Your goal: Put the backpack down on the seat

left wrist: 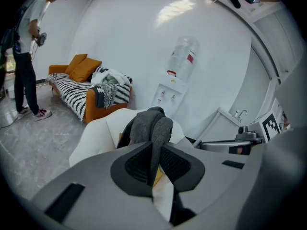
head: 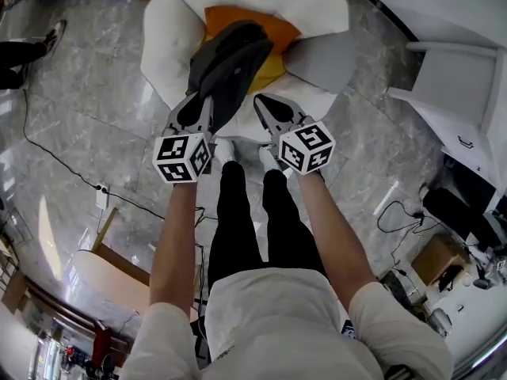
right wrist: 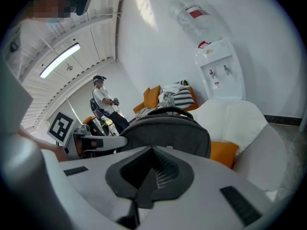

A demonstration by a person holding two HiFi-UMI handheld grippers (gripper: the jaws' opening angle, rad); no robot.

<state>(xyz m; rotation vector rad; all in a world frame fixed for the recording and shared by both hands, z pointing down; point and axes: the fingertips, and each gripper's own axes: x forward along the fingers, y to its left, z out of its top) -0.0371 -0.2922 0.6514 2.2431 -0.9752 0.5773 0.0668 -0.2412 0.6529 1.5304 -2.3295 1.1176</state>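
— Grey strap (left wrist: 156, 128) pinched in the left gripper (left wrist: 156, 151), jaws almost together on it; the backpack (head: 230, 58) hangs just ahead of and below those tips, over the white seat (head: 166, 50).
— We agree; and the right gripper (right wrist: 152, 152)?
— Jaws nearly closed on a dark band (right wrist: 139, 193), which we judge to be a second strap; the pack's body sits straight ahead of it, close.
— Long axis?
— Runs away from both grippers, toward the chair back and the orange cushion (head: 273, 30); the left hand is nearer and carries it.
— Pose?
— Both forearms stretched forward, side by side; grippers tipped downward, flanking the pack's near end; we reckon the seat lies directly below.
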